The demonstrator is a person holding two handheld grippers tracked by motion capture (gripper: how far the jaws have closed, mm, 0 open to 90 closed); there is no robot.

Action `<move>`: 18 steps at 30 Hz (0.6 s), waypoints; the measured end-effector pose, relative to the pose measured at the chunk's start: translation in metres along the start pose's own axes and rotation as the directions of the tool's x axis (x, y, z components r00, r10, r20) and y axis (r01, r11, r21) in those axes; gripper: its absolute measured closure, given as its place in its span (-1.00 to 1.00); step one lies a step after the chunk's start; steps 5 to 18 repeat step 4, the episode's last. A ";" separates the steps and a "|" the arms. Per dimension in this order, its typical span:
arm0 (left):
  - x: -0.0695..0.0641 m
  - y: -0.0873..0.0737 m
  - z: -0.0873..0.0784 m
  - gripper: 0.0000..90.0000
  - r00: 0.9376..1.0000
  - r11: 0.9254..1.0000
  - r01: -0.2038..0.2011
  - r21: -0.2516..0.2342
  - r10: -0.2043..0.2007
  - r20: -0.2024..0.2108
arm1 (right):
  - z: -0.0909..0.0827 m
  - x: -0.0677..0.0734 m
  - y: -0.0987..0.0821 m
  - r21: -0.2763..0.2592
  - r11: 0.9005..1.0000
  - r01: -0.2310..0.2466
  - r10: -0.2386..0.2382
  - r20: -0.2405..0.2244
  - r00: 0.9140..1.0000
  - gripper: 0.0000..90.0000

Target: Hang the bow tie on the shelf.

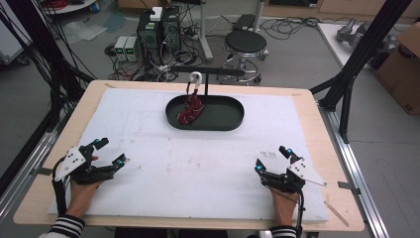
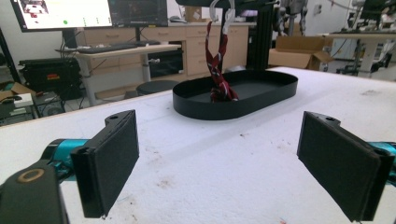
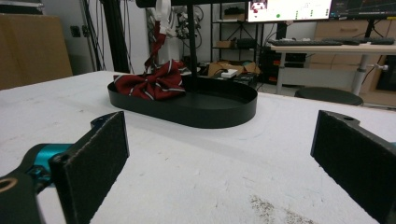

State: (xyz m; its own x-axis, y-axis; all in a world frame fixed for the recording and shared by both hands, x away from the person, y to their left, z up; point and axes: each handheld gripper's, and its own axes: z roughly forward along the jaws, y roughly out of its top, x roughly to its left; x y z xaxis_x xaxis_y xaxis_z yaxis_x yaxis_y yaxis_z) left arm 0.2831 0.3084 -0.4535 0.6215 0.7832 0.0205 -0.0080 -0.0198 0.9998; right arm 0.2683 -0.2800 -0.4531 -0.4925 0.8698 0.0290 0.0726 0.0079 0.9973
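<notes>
1. The left gripper (image 1: 110, 151) rests at 8 o'clock on the white mat (image 1: 148, 148), jaws spread wide, grasping nothing.
2. At 12 o'clock the black oval tray (image 1: 225, 119) holds a red striped bow tie (image 1: 190, 111), its strap hooked on a white clip (image 1: 196, 78) on the stand (image 1: 218, 73) above.
3. Bare mat lies between the tray and both grippers.
4. The right gripper (image 1: 271, 157) sits at 4 o'clock, released, near the mat's front edge.

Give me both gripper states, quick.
Left gripper: open, holding nothing, resting on the white table cover.
Right gripper: open, holding nothing.
</notes>
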 end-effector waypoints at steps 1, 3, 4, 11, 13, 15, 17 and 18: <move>0.000 0.000 -0.001 -0.71 1.000 1.000 0.003 -0.008 -0.003 -0.004 | 0.000 0.000 0.000 0.000 1.000 -0.003 0.003 0.000 1.000 -0.93; 0.000 0.000 -0.001 -0.71 1.000 1.000 0.006 -0.007 -0.006 -0.008 | 0.000 0.001 0.000 0.005 1.000 -0.010 0.010 -0.002 1.000 -0.93; 0.000 0.000 -0.001 -0.71 1.000 1.000 0.005 -0.008 -0.005 -0.009 | 0.000 0.000 0.000 0.003 1.000 -0.004 0.004 0.000 1.000 -0.93; 0.000 0.000 -0.001 -0.71 1.000 1.000 0.005 -0.008 -0.005 -0.009 | 0.000 0.000 0.000 0.003 1.000 -0.004 0.004 0.000 1.000 -0.93; 0.000 0.000 -0.001 -0.71 1.000 1.000 0.005 -0.008 -0.005 -0.009 | 0.000 0.000 0.000 0.003 1.000 -0.004 0.004 0.000 1.000 -0.93; 0.000 0.000 -0.001 -0.71 1.000 1.000 0.005 -0.008 -0.005 -0.009 | 0.000 0.000 0.000 0.003 1.000 -0.004 0.004 0.000 1.000 -0.93; 0.000 0.000 -0.001 -0.71 1.000 1.000 0.005 -0.008 -0.005 -0.009 | 0.000 0.000 0.000 0.003 1.000 -0.004 0.004 0.000 1.000 -0.93; 0.000 0.000 -0.001 -0.71 1.000 1.000 0.005 -0.008 -0.005 -0.009 | 0.000 0.000 0.000 0.003 1.000 -0.004 0.004 0.000 1.000 -0.93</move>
